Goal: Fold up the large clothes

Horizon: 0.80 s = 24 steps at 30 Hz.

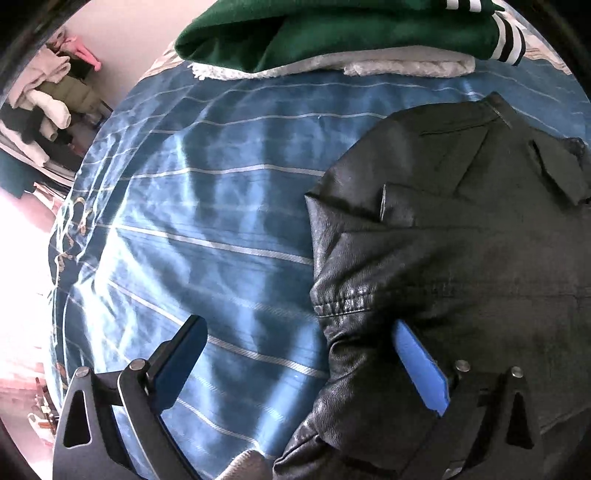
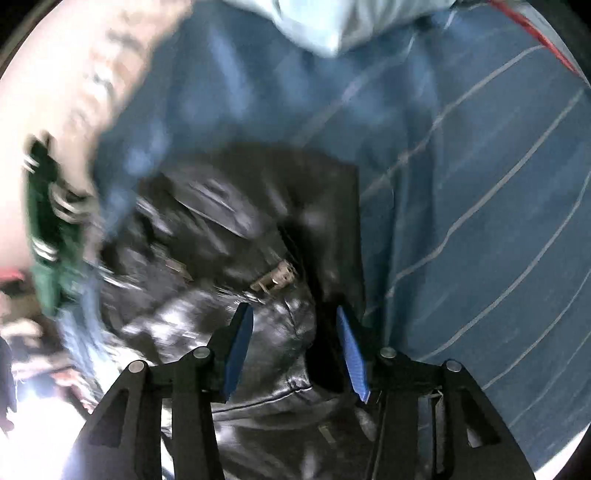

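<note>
Left wrist view: the left gripper (image 1: 295,369) has its jaws wide, one pad over the blue striped bedsheet (image 1: 221,184) and the other touching the edge of the black leather jacket (image 1: 461,240), which lies flat on the bed with a folded green garment (image 1: 332,33) beyond. Right wrist view's blurry, but the right gripper (image 2: 295,350) looks pinched narrow on a jacket fold. Looks like grab-the-edges stage; next the left needs to close on its side, I'd guess.
</note>
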{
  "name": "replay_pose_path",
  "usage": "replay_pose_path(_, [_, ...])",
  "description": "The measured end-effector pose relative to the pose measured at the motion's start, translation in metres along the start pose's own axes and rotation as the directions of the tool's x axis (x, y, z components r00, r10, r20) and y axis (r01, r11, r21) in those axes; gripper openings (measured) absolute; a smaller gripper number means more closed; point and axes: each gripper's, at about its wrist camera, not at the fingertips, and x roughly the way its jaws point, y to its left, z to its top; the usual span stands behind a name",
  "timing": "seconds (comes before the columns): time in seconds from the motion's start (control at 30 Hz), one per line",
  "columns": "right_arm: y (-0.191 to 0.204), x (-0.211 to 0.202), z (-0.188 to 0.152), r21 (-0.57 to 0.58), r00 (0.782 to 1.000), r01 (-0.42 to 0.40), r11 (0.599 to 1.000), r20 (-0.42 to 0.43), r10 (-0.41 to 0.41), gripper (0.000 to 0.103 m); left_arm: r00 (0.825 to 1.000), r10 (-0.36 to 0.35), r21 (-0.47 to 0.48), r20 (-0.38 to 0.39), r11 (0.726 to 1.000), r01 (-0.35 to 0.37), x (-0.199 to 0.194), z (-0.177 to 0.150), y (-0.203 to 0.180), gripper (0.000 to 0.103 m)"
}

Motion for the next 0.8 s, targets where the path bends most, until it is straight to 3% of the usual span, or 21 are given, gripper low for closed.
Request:
replay_pose_path(0.03, [0.006,-0.001,-0.001,-0.026,0.999,0.038,0.999,0.012,-0.038,0.005,1.0,0.006,-0.001,0.007,1.0,-0.006,-0.005,0.001,0.0,0.103])
replay_pose_path(0.1, [0.015,-0.02,-0.007,-0.043,0.997,0.039,0.998,0.075,-0.036,0.003,1.0,0.006,-0.007,0.027,1.0,-0.006,-0.017,0.003,0.001,0.103])
replay_pose_path(0.17, [0.023,-0.038,-0.015,-0.061,0.992,0.049,0.997,0.117,-0.042,0.003,0.998,-0.003,-0.017,0.061,1.0,0.004,-0.031,0.005,0.002,0.103])
replay_pose_path(0.27, [0.016,-0.036,-0.018,-0.025,0.997,0.057,0.998,0.052,-0.055,0.004,0.996,-0.009,0.004,0.088,1.0,0.008,-0.038,0.006,-0.007,0.103])
replay_pose_path(0.33, [0.003,-0.038,-0.018,0.039,0.996,0.05,0.998,0.068,-0.052,0.008,0.997,0.002,0.031,0.083,1.0,-0.004,-0.029,0.006,-0.016,0.103])
replay_pose_path(0.4, [-0.011,-0.045,-0.016,0.071,0.994,-0.032,0.997,0.111,0.024,0.008,0.999,0.015,0.073,0.034,0.997,-0.017,-0.008,0.006,-0.027,0.103])
replay_pose_path(0.47, [-0.011,-0.044,-0.018,0.048,0.985,-0.144,0.988,0.106,0.138,0.008,0.999,0.009,0.089,0.032,0.996,-0.012,0.002,0.005,-0.03,0.103])
replay_pose_path(0.57, [0.005,-0.011,-0.018,-0.011,0.96,-0.278,0.961,-0.039,0.277,0.008,0.999,-0.006,0.09,0.043,0.996,0.002,0.003,0.004,-0.029,0.103])
replay_pose_path(0.63, [0.007,0.023,-0.019,-0.007,0.982,-0.16,0.987,-0.097,0.159,0.008,0.998,-0.022,0.084,0.063,0.996,0.017,0.003,0.001,-0.027,0.103])
replay_pose_path(0.67, [0.003,0.035,-0.018,-0.003,0.984,-0.137,0.991,-0.111,0.136,0.0,0.996,-0.037,0.078,0.079,0.996,0.031,0.003,-0.001,-0.025,0.103])
replay_pose_path(0.73, [-0.003,0.058,-0.013,0.002,0.982,-0.138,0.99,-0.13,0.137,0.0,0.992,-0.08,0.05,0.092,0.996,0.076,0.006,-0.003,-0.022,0.103])
replay_pose_path(0.8, [0.008,0.058,-0.009,-0.015,0.987,-0.081,0.997,-0.143,0.078,0.0,0.988,-0.131,0.002,0.077,0.991,0.131,0.01,-0.004,-0.014,0.103])
